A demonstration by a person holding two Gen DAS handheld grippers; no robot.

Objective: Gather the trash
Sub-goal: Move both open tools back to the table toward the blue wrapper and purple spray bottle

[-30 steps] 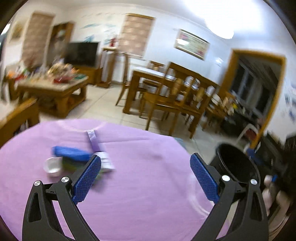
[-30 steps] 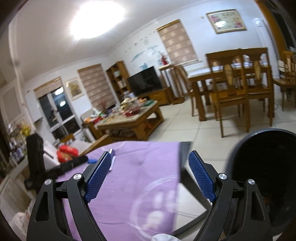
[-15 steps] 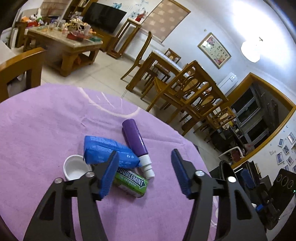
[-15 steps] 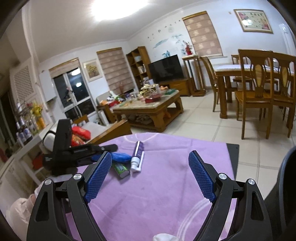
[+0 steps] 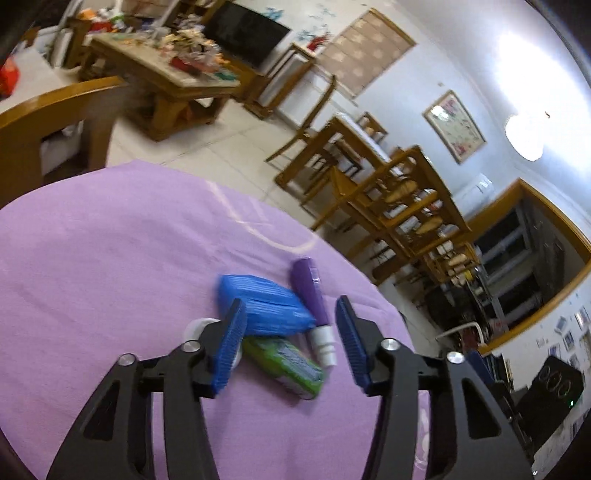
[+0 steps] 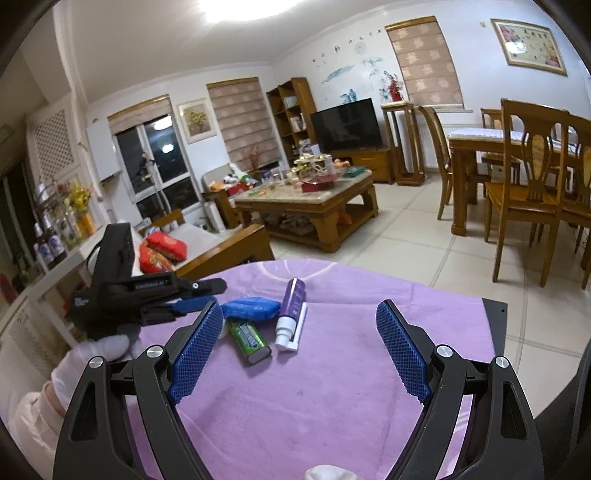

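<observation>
On the purple-covered desk (image 6: 369,369), the trash lay clustered around the blue packet (image 5: 264,302): a green gum pack (image 5: 286,360) touching its near side, a purple tube (image 5: 312,299) beside it. The left tongs (image 5: 290,341), having just widened slightly, hovered released over the packet. The right tongs (image 6: 301,345) stood released, short of it.

A glaring ceiling lamp (image 6: 236,5) lights the room brightly, the left wrist view smears with motion blur, and both fisheye views bend and darken at their edges.
</observation>
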